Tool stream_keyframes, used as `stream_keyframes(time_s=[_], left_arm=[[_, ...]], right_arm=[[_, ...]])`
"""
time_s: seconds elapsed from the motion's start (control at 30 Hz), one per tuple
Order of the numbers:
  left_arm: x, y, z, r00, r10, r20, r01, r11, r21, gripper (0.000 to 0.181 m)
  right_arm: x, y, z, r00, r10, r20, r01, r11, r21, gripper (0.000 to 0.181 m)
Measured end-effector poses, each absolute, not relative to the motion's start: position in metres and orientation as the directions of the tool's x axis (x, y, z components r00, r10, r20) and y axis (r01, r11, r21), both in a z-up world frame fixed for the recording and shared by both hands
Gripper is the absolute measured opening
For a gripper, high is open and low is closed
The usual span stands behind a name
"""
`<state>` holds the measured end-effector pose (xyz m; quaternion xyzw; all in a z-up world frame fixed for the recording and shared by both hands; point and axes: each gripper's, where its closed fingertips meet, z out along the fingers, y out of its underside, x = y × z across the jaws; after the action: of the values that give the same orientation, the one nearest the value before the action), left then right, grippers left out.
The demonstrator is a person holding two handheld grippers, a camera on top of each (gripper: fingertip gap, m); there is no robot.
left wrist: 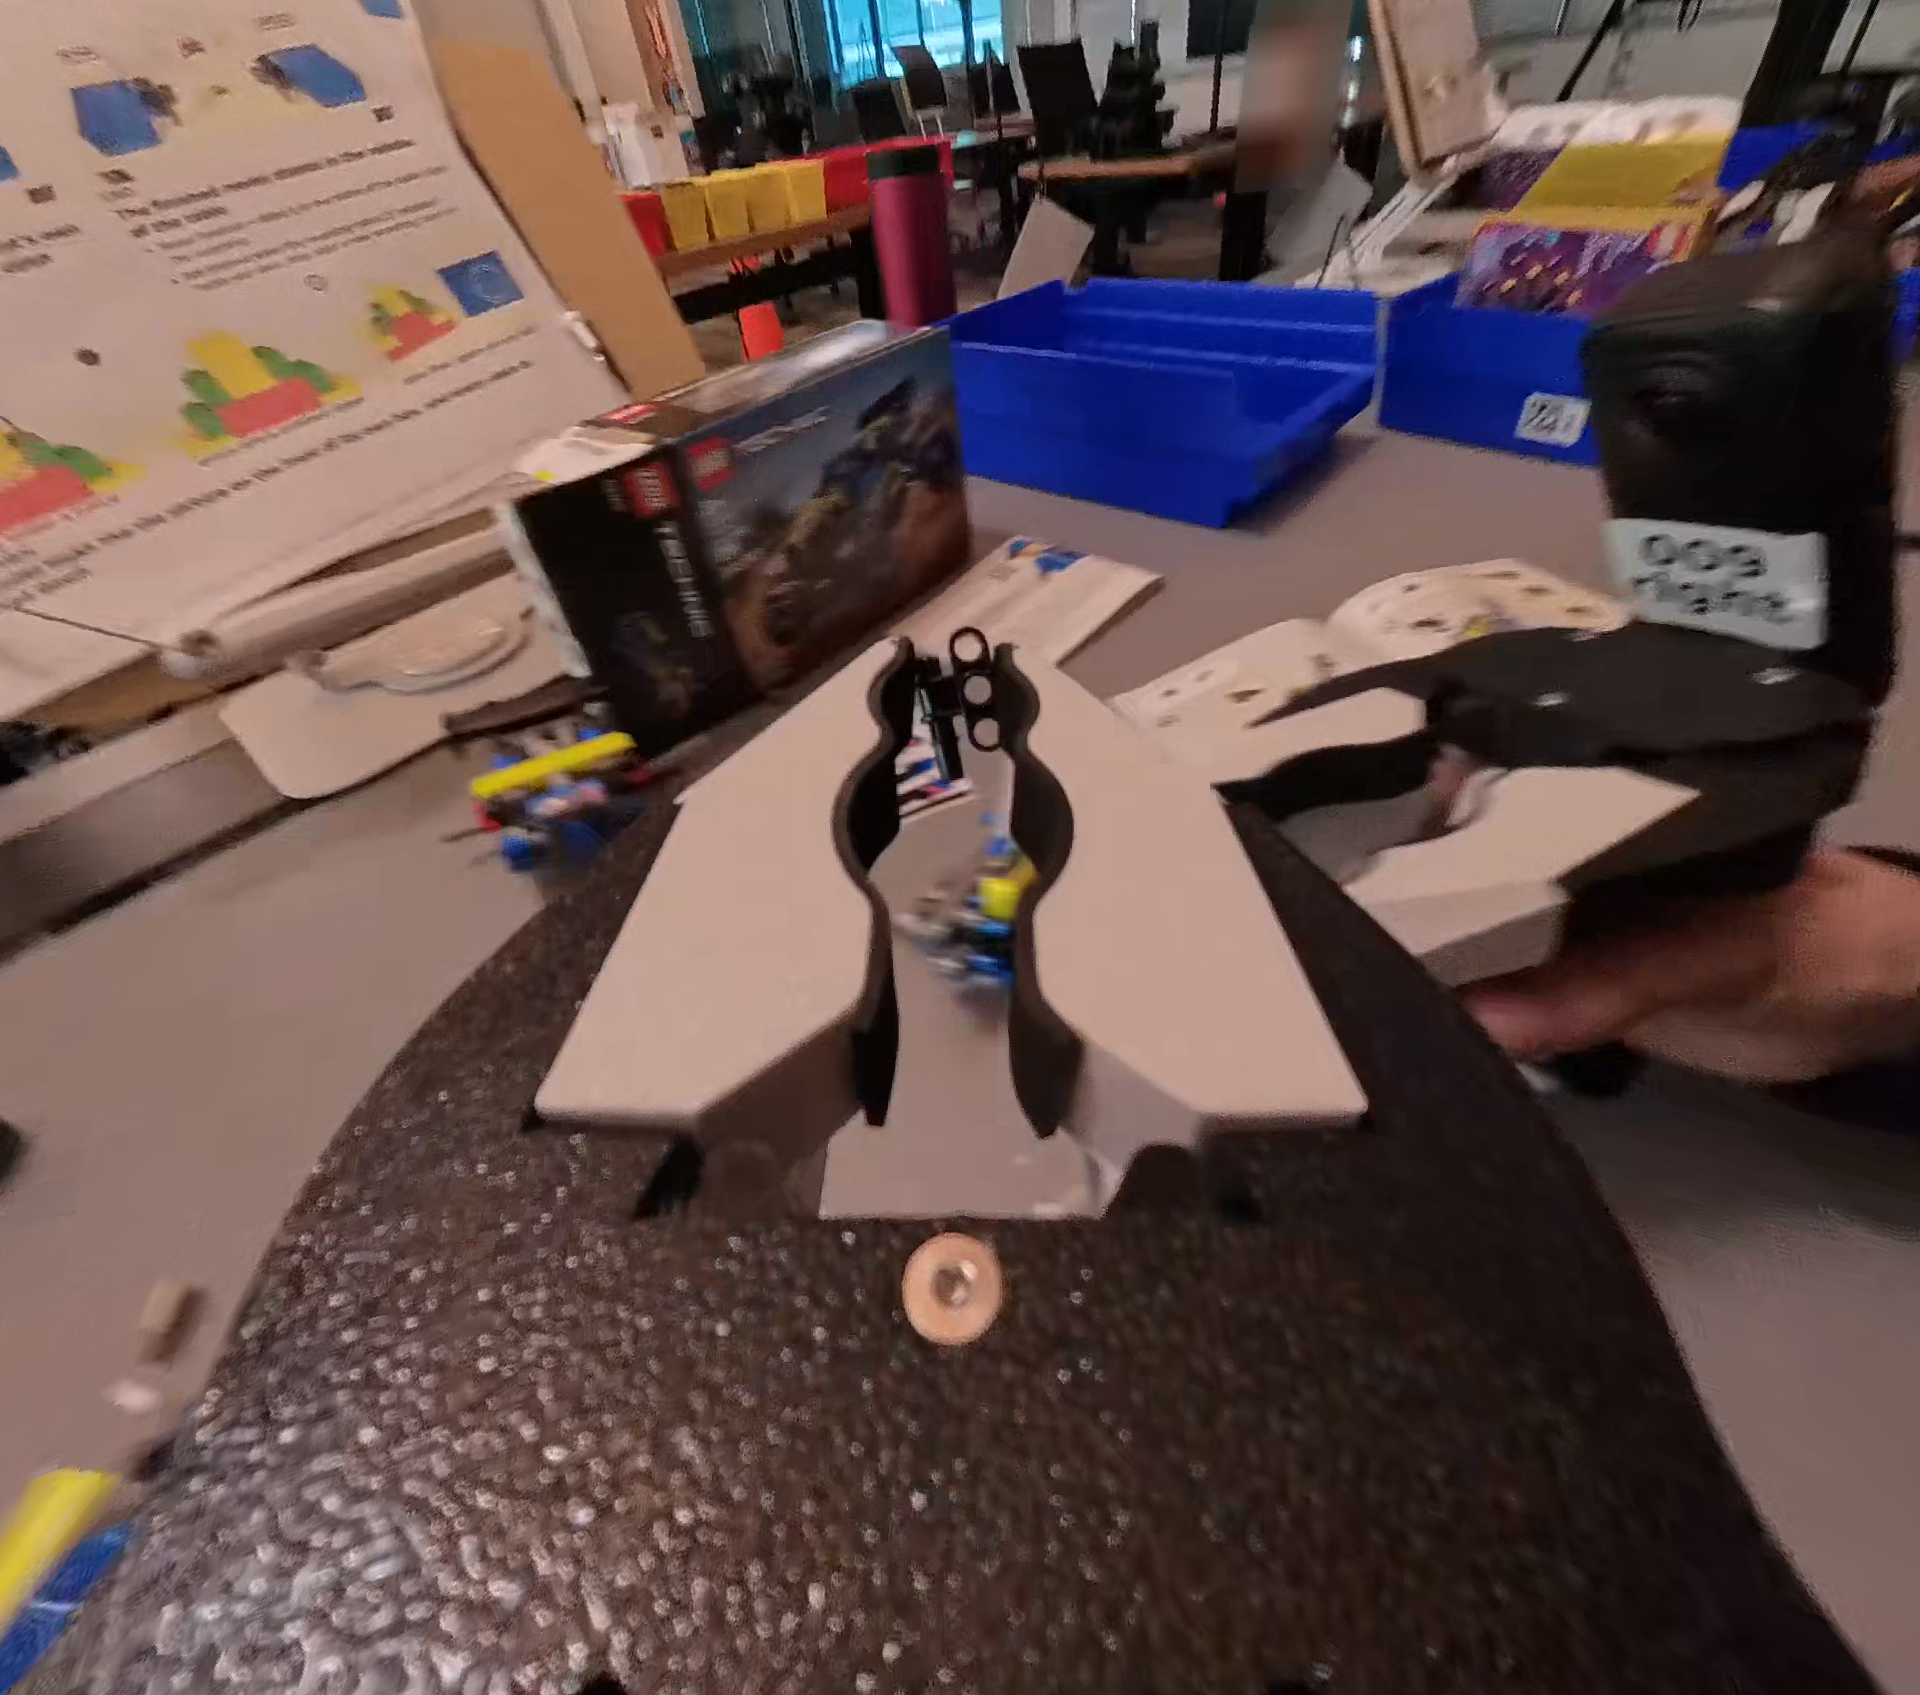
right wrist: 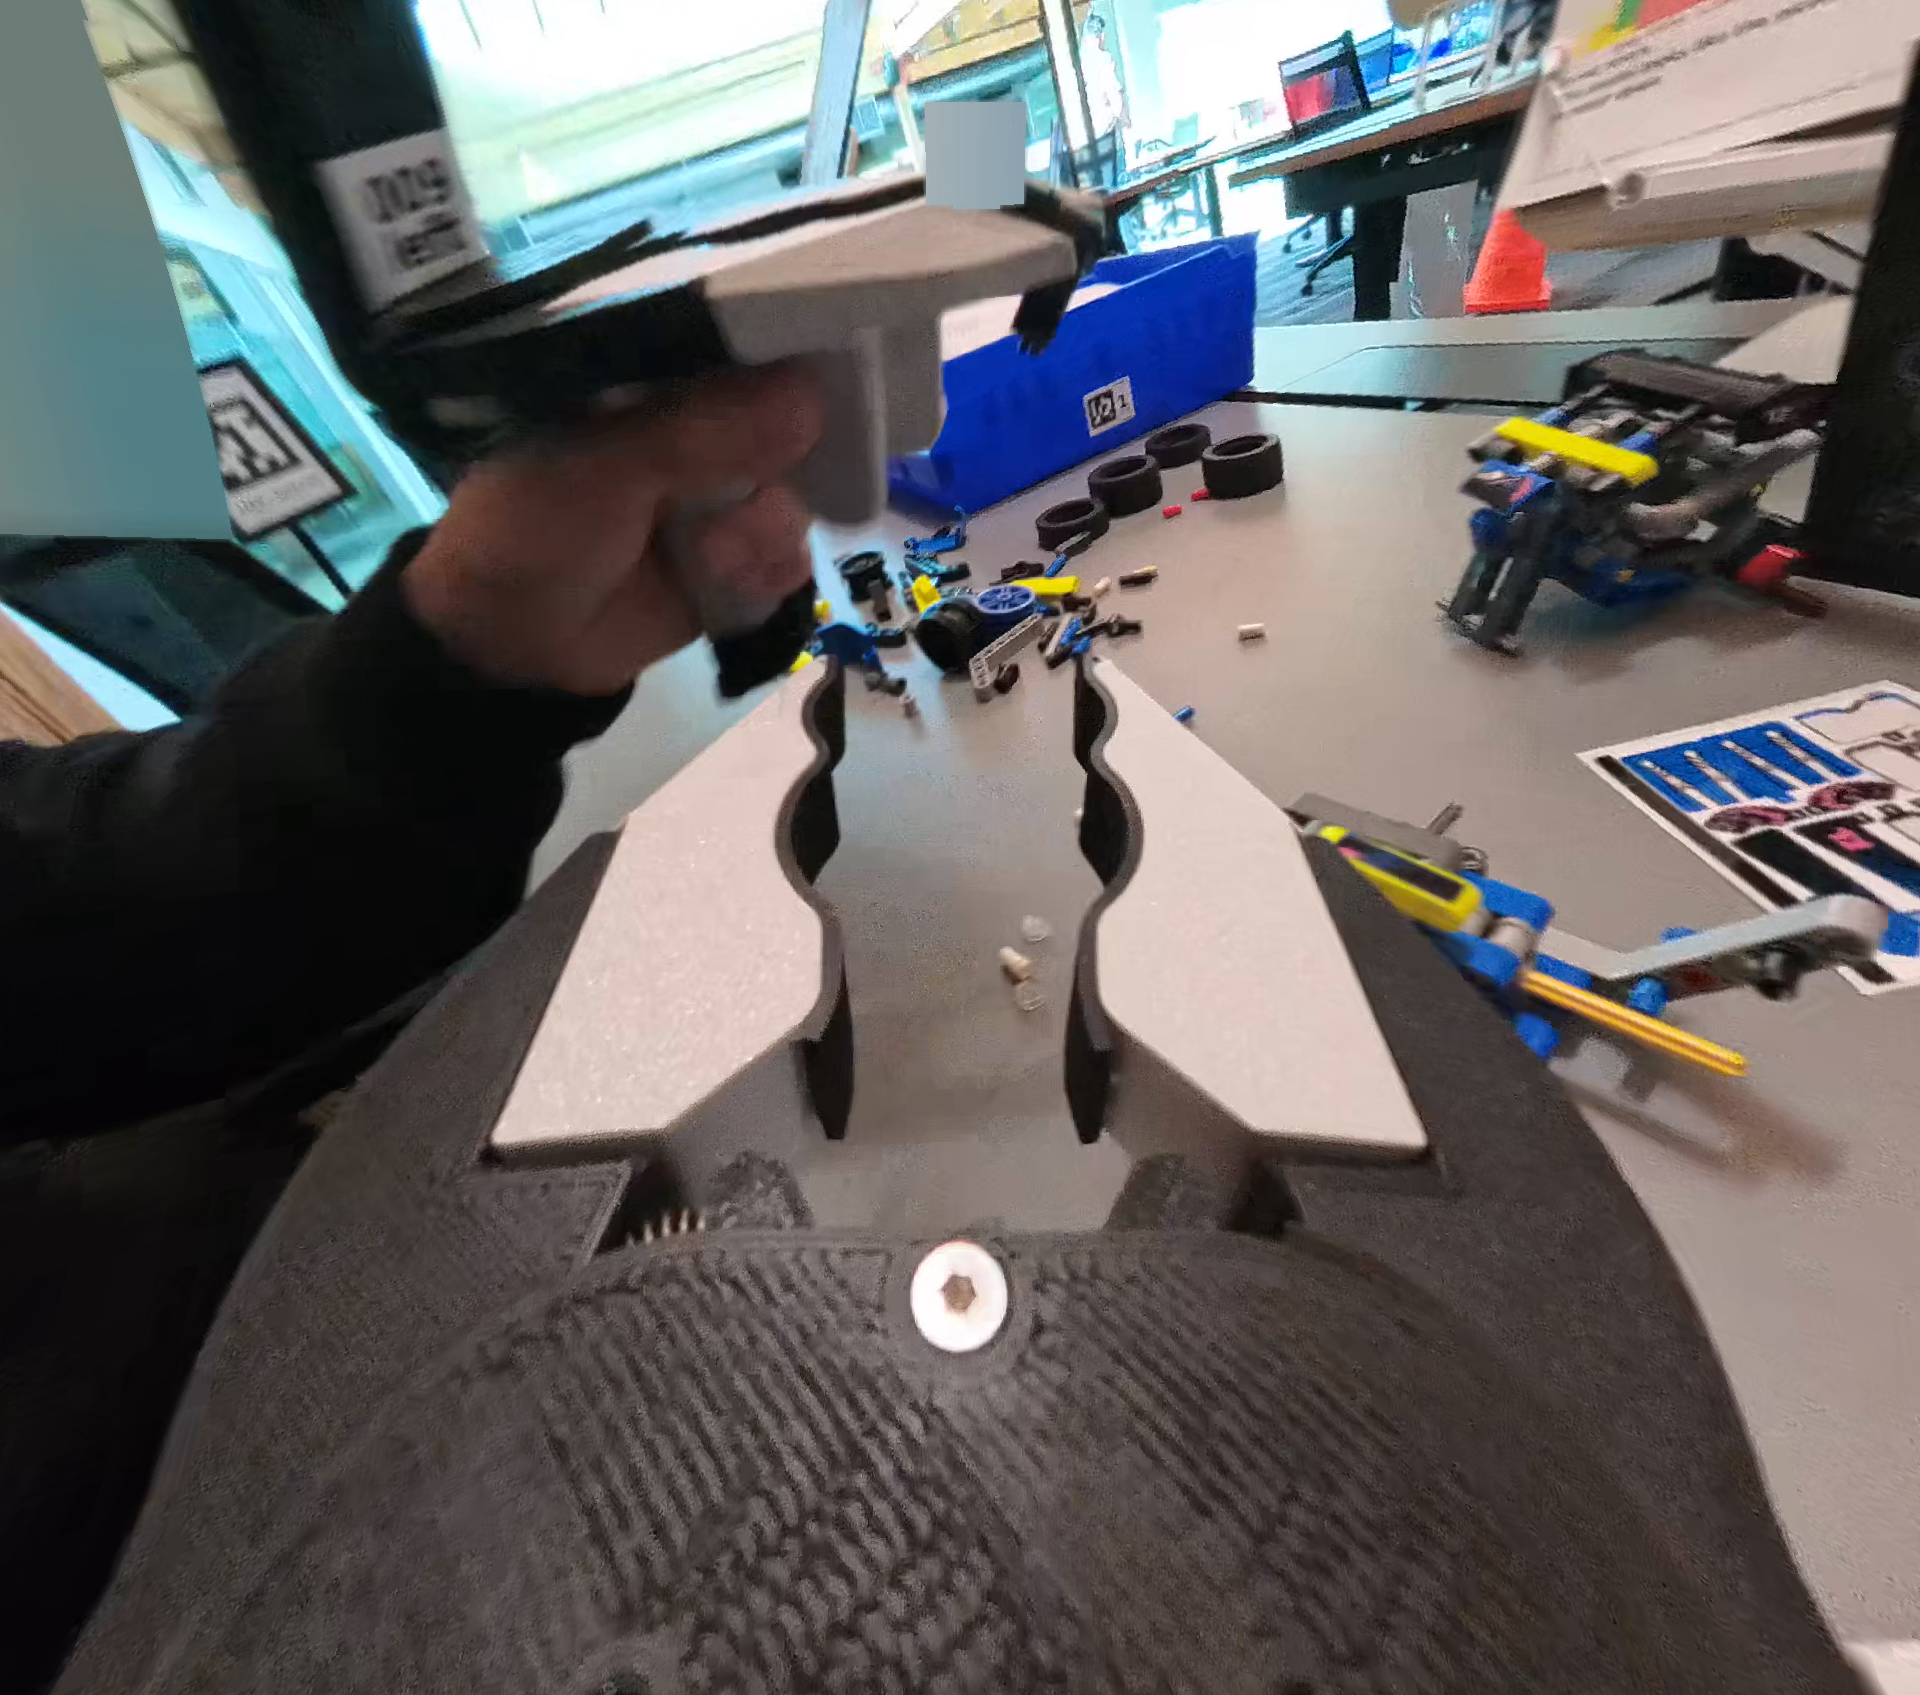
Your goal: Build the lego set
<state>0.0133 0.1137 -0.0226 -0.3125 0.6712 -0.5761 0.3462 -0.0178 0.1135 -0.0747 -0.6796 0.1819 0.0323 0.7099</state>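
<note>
My left gripper [left wrist: 956,679] is shut on a small black lego piece with round holes [left wrist: 971,689], held above the table. It also shows in the right wrist view [right wrist: 1049,243], raised in a hand, with the black piece [right wrist: 1039,310] at its tip. My right gripper [right wrist: 961,689] is open and empty, low over the grey table, pointing at a pile of loose lego parts [right wrist: 977,606]. In the left wrist view it [left wrist: 1247,752] sits to the right, jaws apart. A partly built blue, yellow and black vehicle [right wrist: 1631,492] stands on the far right.
Several black tyres [right wrist: 1174,471] lie by a blue bin [right wrist: 1091,367]. A blue-yellow sub-assembly with a grey beam [right wrist: 1507,928] and a sticker sheet [right wrist: 1787,804] lie right. The lego box [left wrist: 758,523], an open booklet [left wrist: 1403,637] and a poster board [left wrist: 208,191] stand behind. My right fingertips sit around 6 centimetres from my left ones.
</note>
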Motion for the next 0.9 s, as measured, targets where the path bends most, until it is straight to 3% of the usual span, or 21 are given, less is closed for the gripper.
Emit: stream_keyframes(time_s=[0.17, 0.27, 0.4, 0.43, 0.53, 0.7, 0.9], left_arm=[[-0.041, 0.069, -0.038, -0.560, -0.828, -0.020, -0.057, 0.062, -0.996, 0.012], [-0.055, 0.060, -0.045, -0.546, -0.838, 0.013, -0.084, 0.039, -0.996, 0.012], [-0.064, 0.057, -0.048, -0.516, -0.856, 0.017, -0.078, 0.028, -0.997, 0.012], [-0.065, 0.056, -0.049, -0.521, -0.853, 0.033, -0.091, 0.016, -0.996, 0.012], [-0.067, 0.056, -0.055, -0.554, -0.829, 0.082, -0.146, -0.001, -0.989, 0.014], [-0.076, 0.059, -0.033, -0.705, -0.700, 0.113, -0.113, -0.047, -0.993, 0.024], [-0.083, 0.072, -0.024, -0.809, -0.571, -0.139, 0.067, 0.144, -0.987, 0.024]], right_arm=[[-0.049, 0.097, -0.068, 0.947, -0.258, -0.189, -0.170, 0.094, -0.981, 0.043], [-0.063, 0.084, -0.054, 0.954, -0.234, -0.187, -0.148, 0.178, -0.973, 0.033], [-0.076, 0.083, -0.055, 0.966, -0.239, -0.096, -0.062, 0.144, -0.988, 0.024], [-0.074, 0.081, -0.057, 0.962, -0.261, -0.085, -0.050, 0.139, -0.989, 0.013], [-0.076, 0.079, -0.063, 0.966, -0.247, -0.069, -0.041, 0.117, -0.992, 0.011], [-0.080, 0.071, -0.053, 0.929, 0.013, -0.371, -0.364, 0.226, -0.903, 0.010], [-0.078, 0.054, -0.034, 0.772, 0.308, -0.555, -0.633, 0.309, -0.710, 0.006]])
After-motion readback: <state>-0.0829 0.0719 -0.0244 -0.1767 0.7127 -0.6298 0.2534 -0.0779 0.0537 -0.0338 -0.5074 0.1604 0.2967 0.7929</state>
